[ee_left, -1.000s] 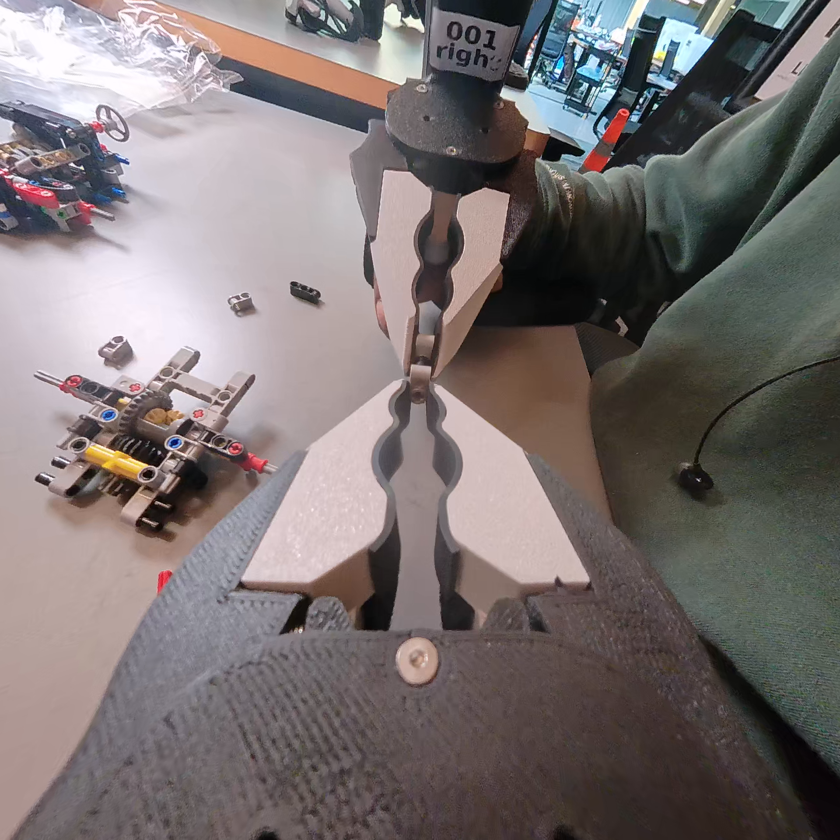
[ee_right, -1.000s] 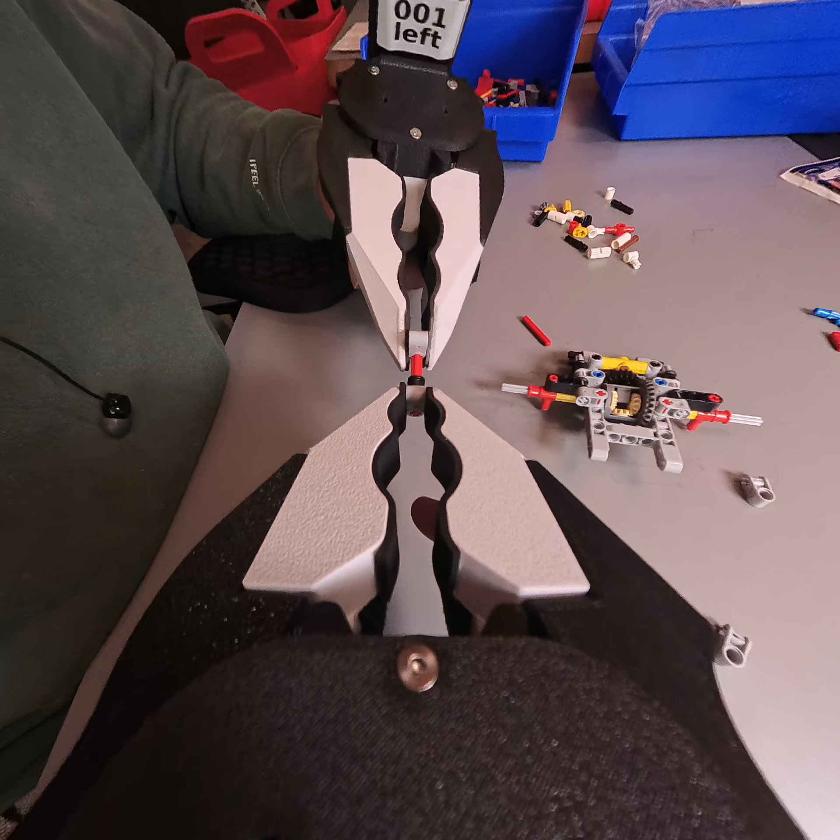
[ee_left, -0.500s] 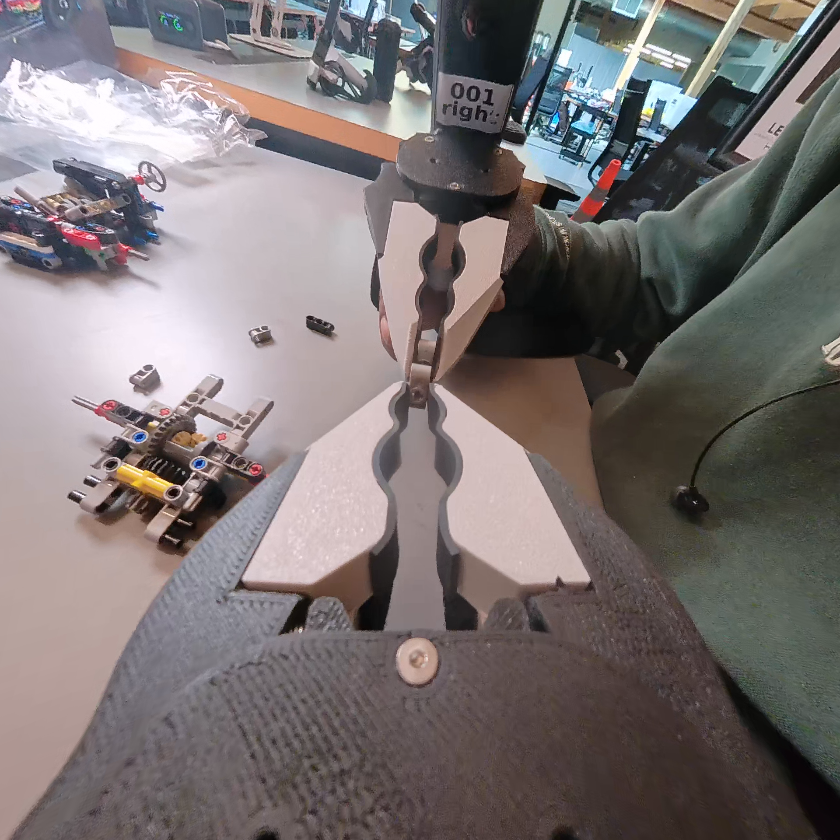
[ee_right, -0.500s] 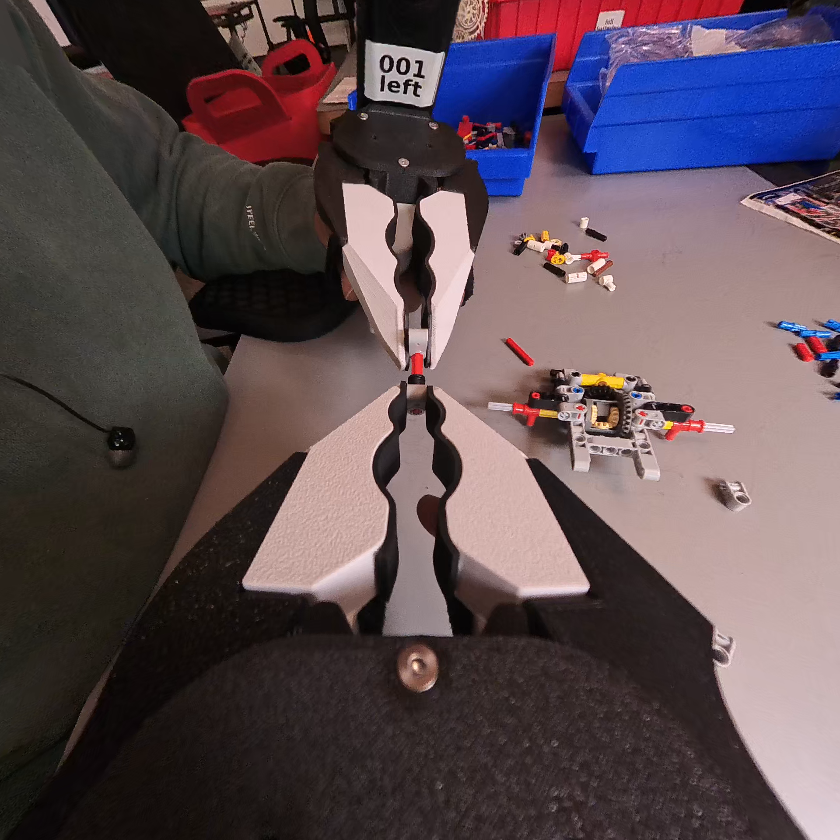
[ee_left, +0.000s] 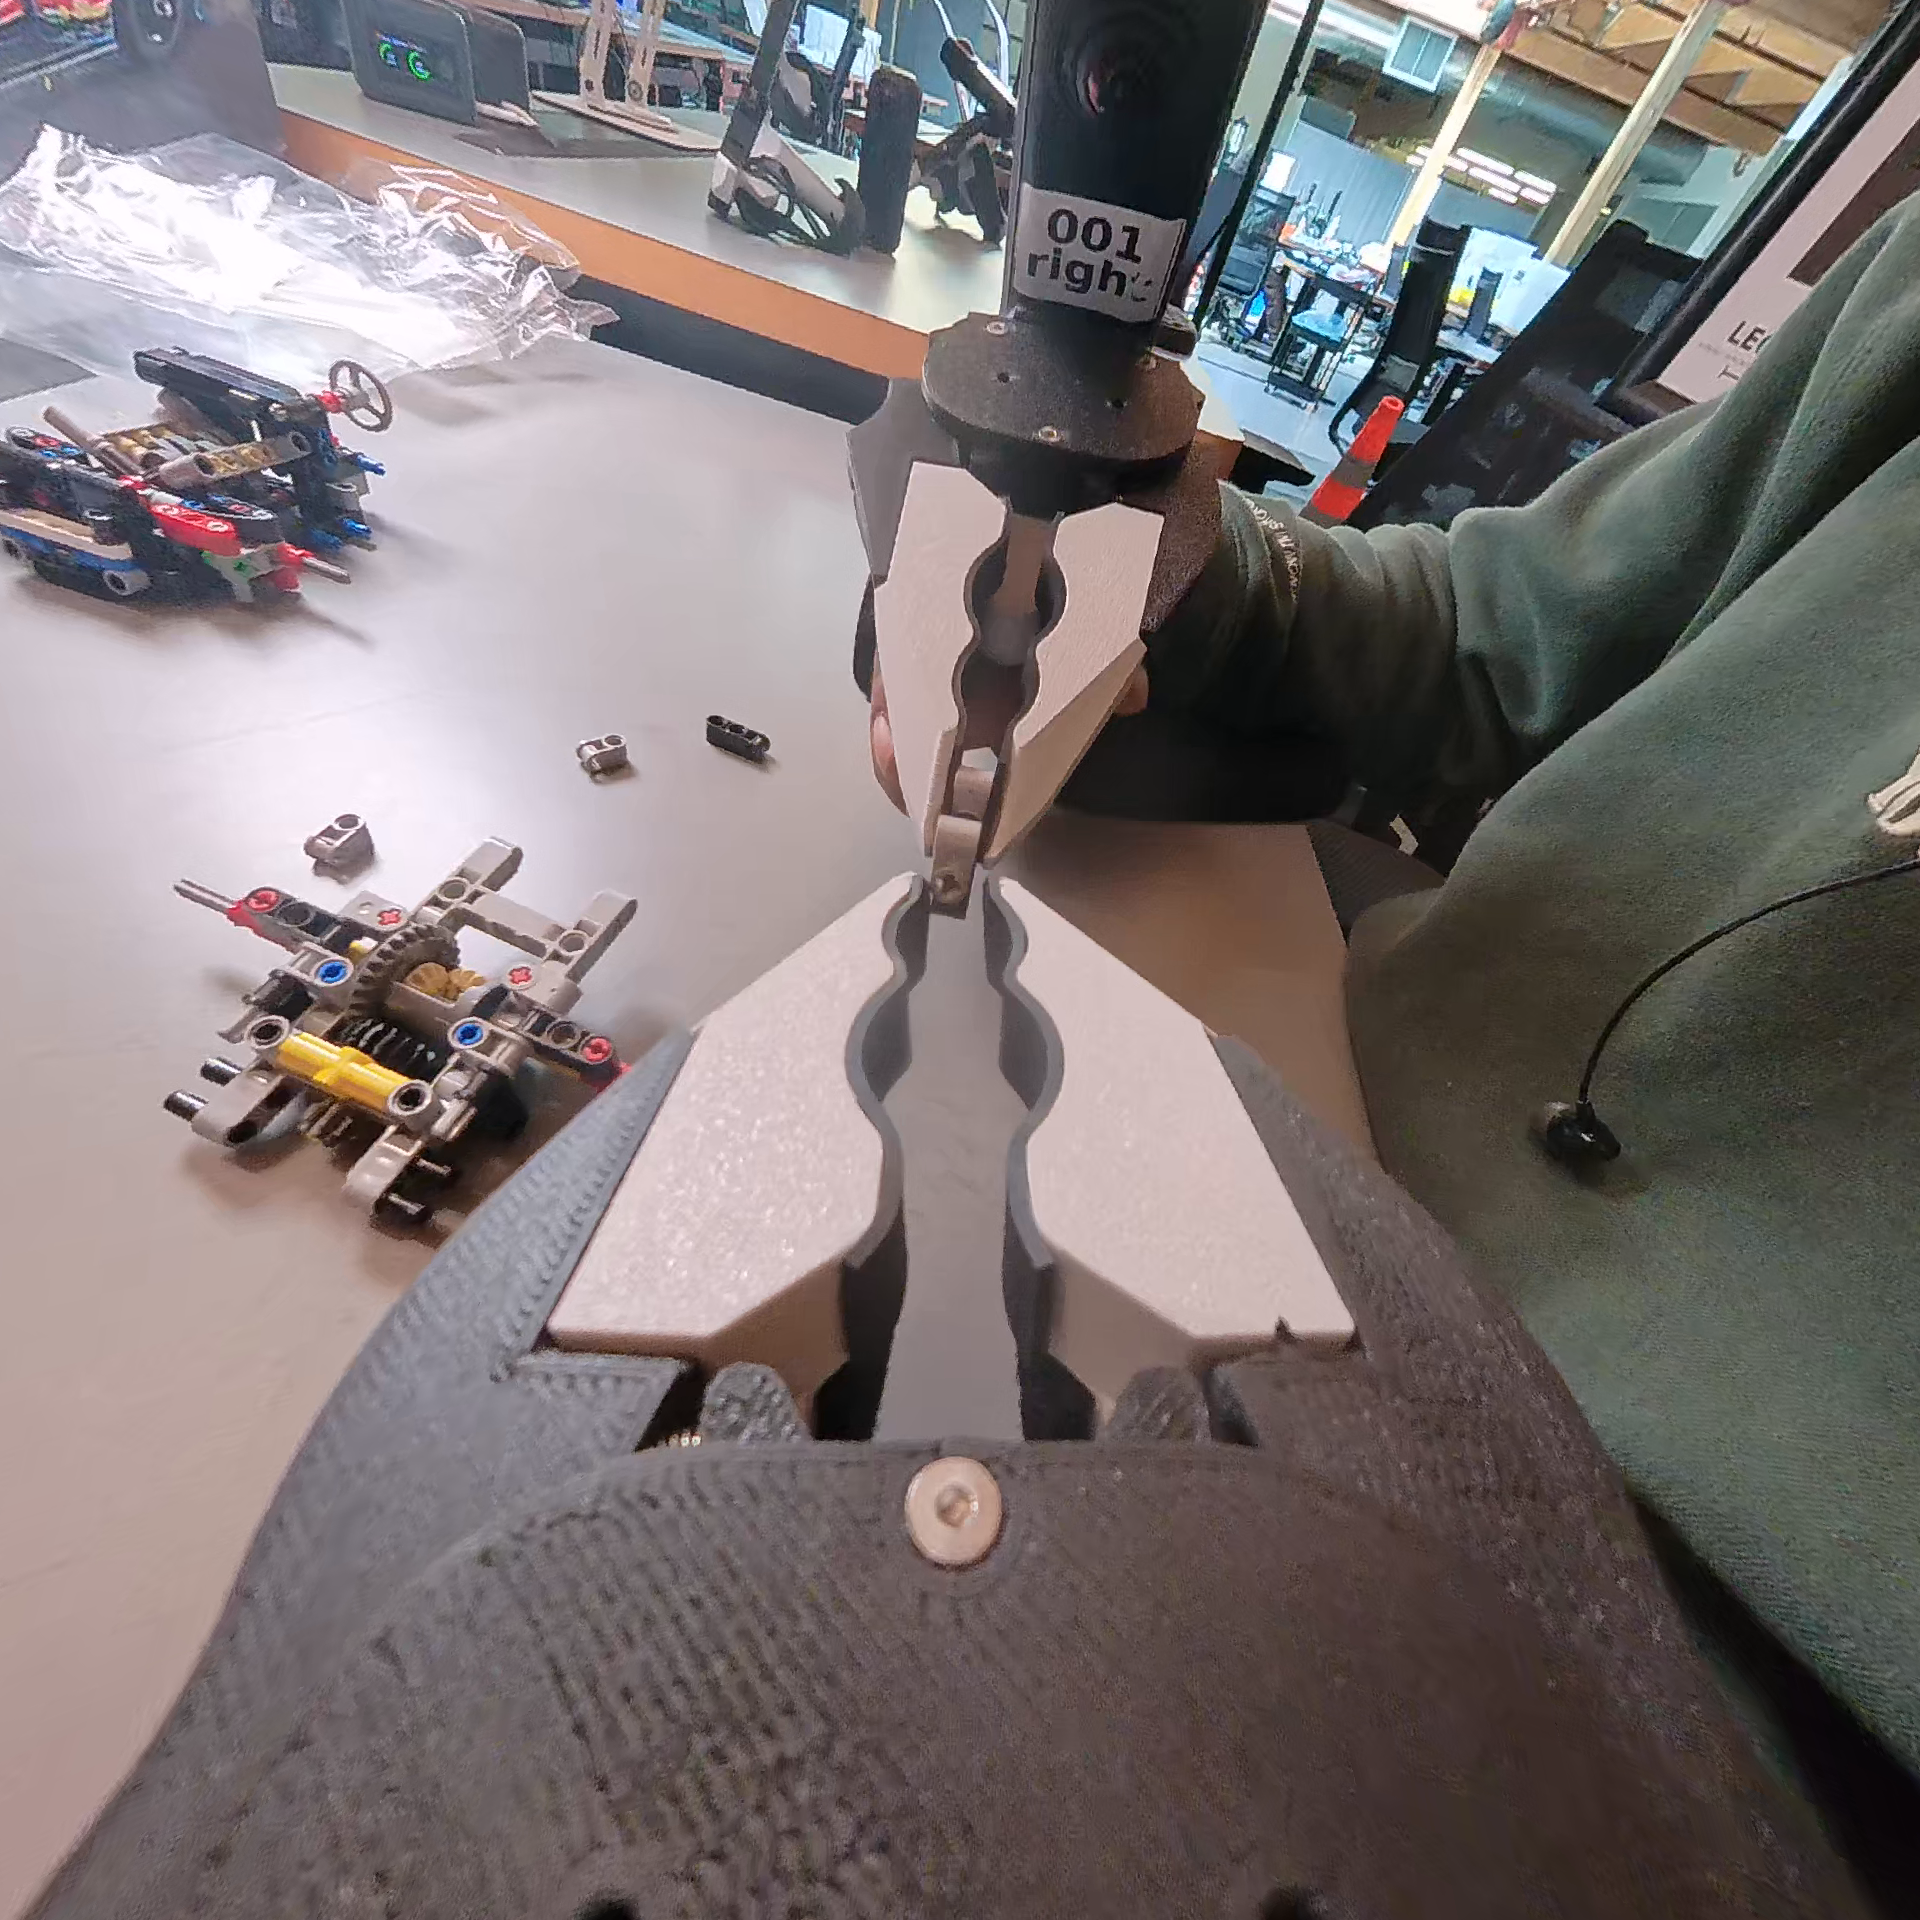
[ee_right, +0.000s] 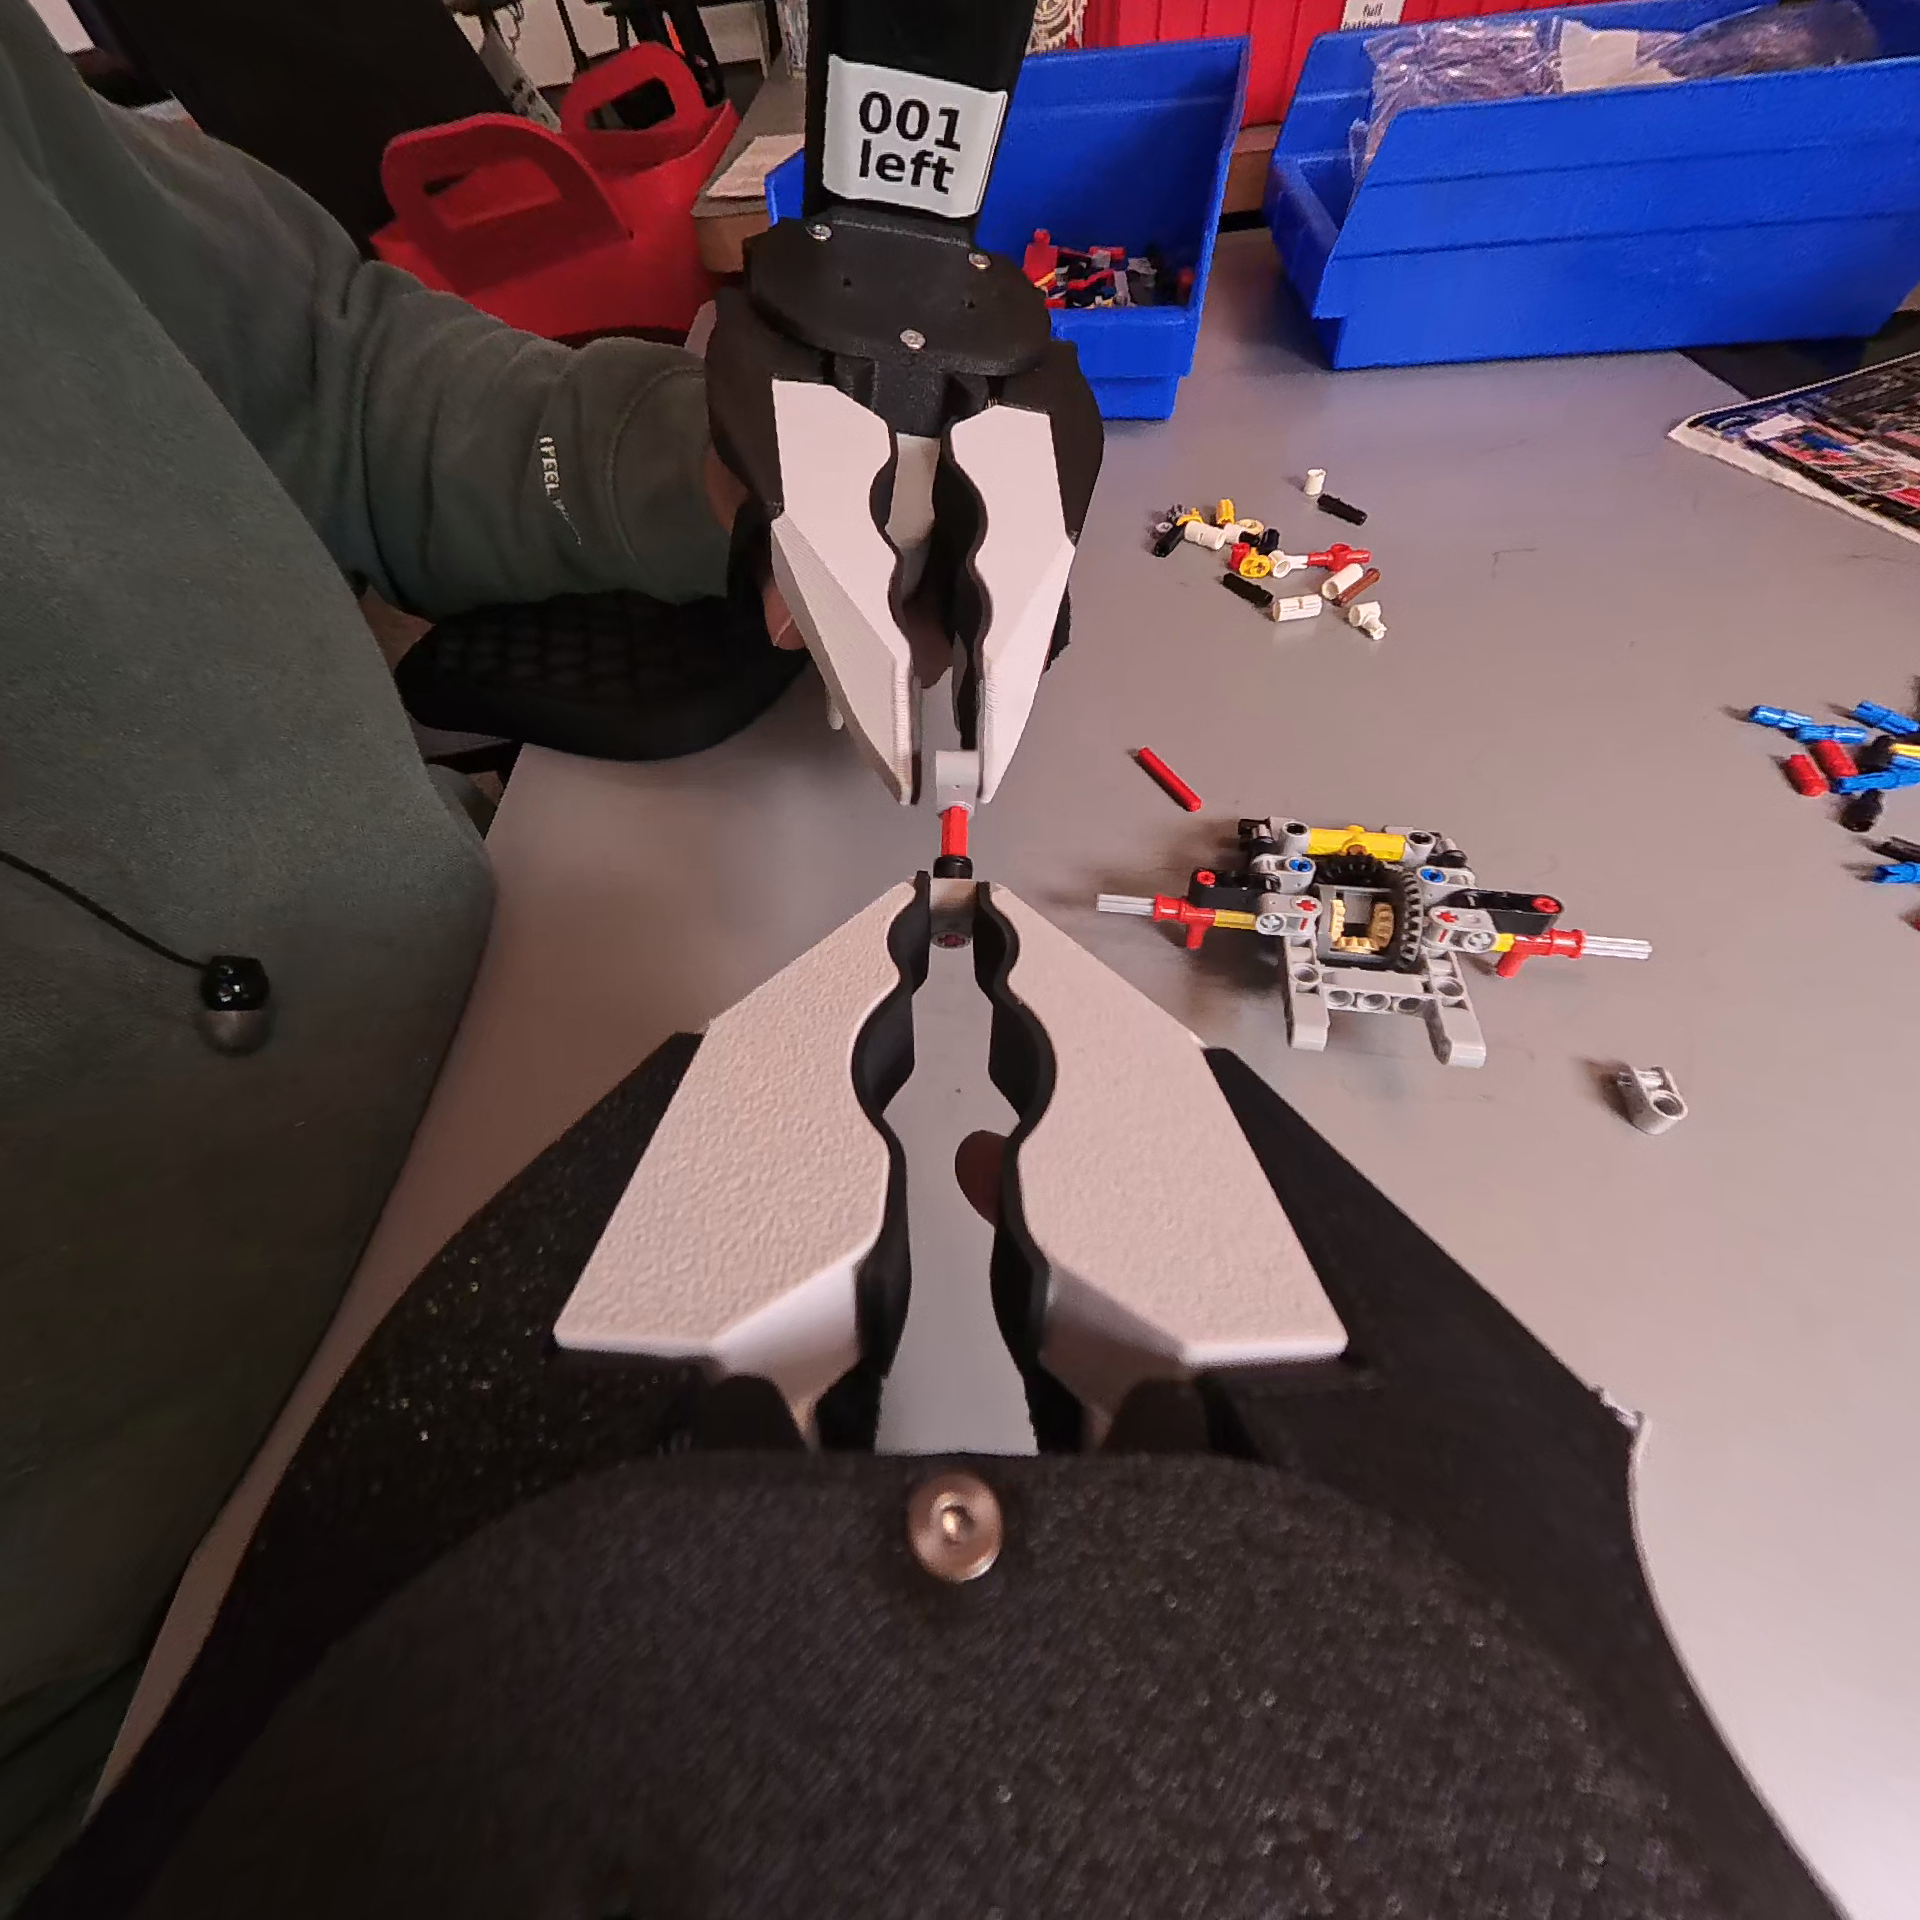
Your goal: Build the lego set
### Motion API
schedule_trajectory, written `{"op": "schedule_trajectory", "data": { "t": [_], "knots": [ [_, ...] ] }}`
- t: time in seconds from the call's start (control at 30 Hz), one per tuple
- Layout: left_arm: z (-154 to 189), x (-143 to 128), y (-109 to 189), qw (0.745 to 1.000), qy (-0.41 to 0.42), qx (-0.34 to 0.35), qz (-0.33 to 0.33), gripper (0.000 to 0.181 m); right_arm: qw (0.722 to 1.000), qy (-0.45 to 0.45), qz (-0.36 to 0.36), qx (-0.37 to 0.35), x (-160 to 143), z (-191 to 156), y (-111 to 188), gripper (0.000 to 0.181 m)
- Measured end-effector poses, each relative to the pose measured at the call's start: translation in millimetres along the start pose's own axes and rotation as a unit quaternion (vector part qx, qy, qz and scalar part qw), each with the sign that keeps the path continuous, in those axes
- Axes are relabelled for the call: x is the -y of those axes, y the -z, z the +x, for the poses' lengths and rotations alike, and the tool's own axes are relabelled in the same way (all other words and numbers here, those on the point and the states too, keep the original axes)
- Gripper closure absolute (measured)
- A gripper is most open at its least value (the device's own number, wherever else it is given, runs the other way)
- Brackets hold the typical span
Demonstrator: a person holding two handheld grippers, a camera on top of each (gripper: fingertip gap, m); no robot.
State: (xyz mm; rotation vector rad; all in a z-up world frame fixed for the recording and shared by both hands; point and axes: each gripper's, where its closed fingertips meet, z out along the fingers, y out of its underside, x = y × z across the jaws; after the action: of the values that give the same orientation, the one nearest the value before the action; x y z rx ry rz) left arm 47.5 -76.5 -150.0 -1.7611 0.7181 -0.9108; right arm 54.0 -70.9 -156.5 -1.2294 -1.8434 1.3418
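Note:
My left gripper (ee_left: pixel 951 891) and right gripper (ee_right: pixel 951 909) face each other tip to tip above the table's near edge. In the right wrist view the left gripper (ee_right: pixel 951 790) is shut on a small grey connector (ee_right: pixel 956 774) with a red pin (ee_right: pixel 953 831) sticking out toward me. The pin's black end meets a second grey connector (ee_right: pixel 951 923), pinched in my right gripper. In the left wrist view the right gripper (ee_left: pixel 961 831) holds that grey connector (ee_left: pixel 964 816) against my left fingertips. The partly built grey frame with a black gear (ee_left: pixel 405 1029) lies on the table (ee_left: pixel 623 582), also in the right wrist view (ee_right: pixel 1361 935).
A larger built model (ee_left: pixel 187 499) and a clear plastic bag (ee_left: pixel 260 239) lie far left. Loose pieces (ee_left: pixel 603 753) and a small pile of pins (ee_right: pixel 1268 561) lie about, as does a red pin (ee_right: pixel 1169 777). Blue bins (ee_right: pixel 1610 208) stand behind. A green sleeve (ee_left: pixel 1558 623) is close. My two grippers' fingertips are within a few centimetres of each other. Both grippers' tips are roughly 30 cm from the larger built model (ee_left: pixel 187 499).
Both grippers have tilted up a little together, so more of the room behind shows. They stay tip to tip with the same pieces held.

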Motion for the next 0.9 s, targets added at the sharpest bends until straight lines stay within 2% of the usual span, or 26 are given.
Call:
{"op": "schedule_trajectory", "data": {
  "t": [0.33,0.53,0.6,0.9],
  "knots": [
    [-2.1,-12.0,-5.2,0.999,-0.015,0.01,-0.036,0.175,0.999,0.025,-0.041,-0.011,-11.4,-1.2,-6.0,0.175],
    [-2.4,-14.8,-6.5,0.999,0.037,-0.001,-0.036,0.175,0.998,0.042,-0.051,-0.019,-14.4,-1.3,-7.6,0.176],
    [0.1,-10.8,-6.0,0.998,0.053,-0.015,-0.021,0.175,0.999,0.032,-0.034,-0.011,-9.8,-3.7,-5.8,0.176],
    [4.4,-26.1,-12.5,0.998,0.036,-0.016,-0.058,0.176,0.997,0.035,-0.066,0.004,-24.1,-8.3,-7.5,0.176]
  ]
}}
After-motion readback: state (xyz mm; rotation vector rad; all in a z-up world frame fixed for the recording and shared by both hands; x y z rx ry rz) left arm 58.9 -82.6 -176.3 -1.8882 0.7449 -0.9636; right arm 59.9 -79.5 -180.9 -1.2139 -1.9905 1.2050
